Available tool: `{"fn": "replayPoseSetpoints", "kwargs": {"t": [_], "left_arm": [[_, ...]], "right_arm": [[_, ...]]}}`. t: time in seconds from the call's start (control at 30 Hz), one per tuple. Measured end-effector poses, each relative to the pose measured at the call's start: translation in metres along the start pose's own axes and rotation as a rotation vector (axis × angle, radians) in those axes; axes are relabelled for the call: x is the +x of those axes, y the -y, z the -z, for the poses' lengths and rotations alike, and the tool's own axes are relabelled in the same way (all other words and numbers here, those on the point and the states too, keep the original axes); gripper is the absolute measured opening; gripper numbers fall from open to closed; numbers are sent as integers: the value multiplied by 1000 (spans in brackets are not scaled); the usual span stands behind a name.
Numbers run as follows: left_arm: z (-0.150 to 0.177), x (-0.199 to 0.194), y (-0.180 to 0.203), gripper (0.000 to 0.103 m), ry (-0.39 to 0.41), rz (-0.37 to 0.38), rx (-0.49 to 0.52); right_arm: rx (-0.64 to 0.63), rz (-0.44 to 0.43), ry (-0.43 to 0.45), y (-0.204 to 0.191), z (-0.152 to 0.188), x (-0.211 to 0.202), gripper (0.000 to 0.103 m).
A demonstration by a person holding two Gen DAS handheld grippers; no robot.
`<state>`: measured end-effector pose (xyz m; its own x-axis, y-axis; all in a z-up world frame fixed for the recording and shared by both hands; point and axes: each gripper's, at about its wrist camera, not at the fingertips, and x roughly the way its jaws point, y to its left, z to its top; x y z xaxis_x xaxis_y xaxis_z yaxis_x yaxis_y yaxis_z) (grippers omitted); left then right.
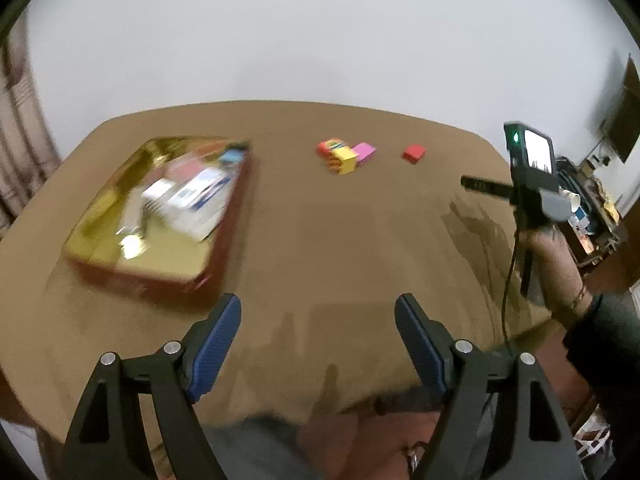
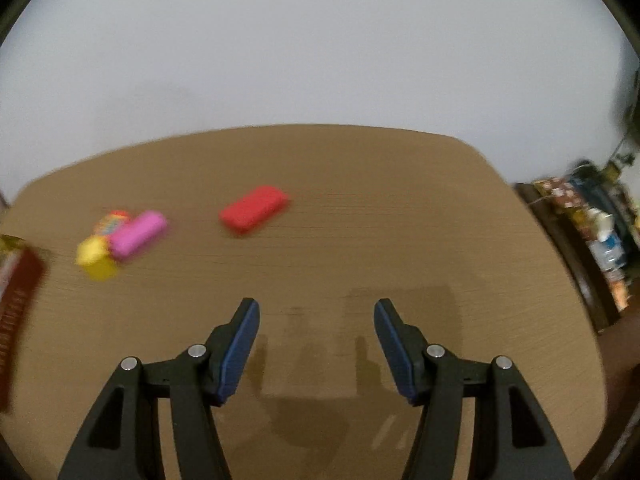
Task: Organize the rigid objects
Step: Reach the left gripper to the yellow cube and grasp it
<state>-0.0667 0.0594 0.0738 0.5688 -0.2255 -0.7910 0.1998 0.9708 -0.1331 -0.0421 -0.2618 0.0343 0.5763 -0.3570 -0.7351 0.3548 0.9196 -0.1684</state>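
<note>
A gold tin tray with red sides [image 1: 100, 220] sits at the left of the brown table and holds several boxes [image 1: 192, 196]. A yellow box [image 1: 345, 159], a pink box [image 1: 364, 152] and an orange box [image 1: 329, 146] cluster at the far middle; a red box [image 1: 413, 153] lies to their right. In the right wrist view the red box [image 2: 254, 209] lies ahead left, with the pink box [image 2: 138, 235] and yellow box [image 2: 95, 258] further left. My left gripper [image 1: 318, 320] is open and empty near the tray's corner. My right gripper [image 2: 316, 320] is open and empty over bare table.
The right hand-held gripper [image 1: 532, 176] shows at the right in the left wrist view. The tray's edge [image 2: 16, 300] shows at far left in the right wrist view. A cluttered shelf [image 2: 600, 232] stands beyond the table's right edge. A white wall lies behind.
</note>
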Motion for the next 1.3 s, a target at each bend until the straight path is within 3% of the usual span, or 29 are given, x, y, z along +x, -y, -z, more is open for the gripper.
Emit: {"fn": "replayPoseSetpoints", "kwargs": {"t": [0.1,0.3,0.37,0.6,0.8,1.03,1.2,1.3], "left_arm": [[-28,30,14,76,14,-12,-7],[-86,105,27,72,-56,10,-110],[-105,130,31,72,-74,-4,-132],[-142,186,45,72,-83,-73,-135],[-158,217,31,72,-129,-68,-240],[-164,241,24,53,-194,-83,-270],[-159,249,20,50,-208,-83,-276],[-157,247,18,29,-205,-74,-285]], "right_arm": [[25,-17,10,20,2,15,61],[104,-96,6,55,16,32,61],[127,-127,51,55,21,21,61],[104,-196,35,48,22,22,61],[123,-261,62,52,24,17,61],[131,-297,71,53,25,17,61],[141,-312,77,54,24,16,61],[146,-320,79,56,25,16,61]]}}
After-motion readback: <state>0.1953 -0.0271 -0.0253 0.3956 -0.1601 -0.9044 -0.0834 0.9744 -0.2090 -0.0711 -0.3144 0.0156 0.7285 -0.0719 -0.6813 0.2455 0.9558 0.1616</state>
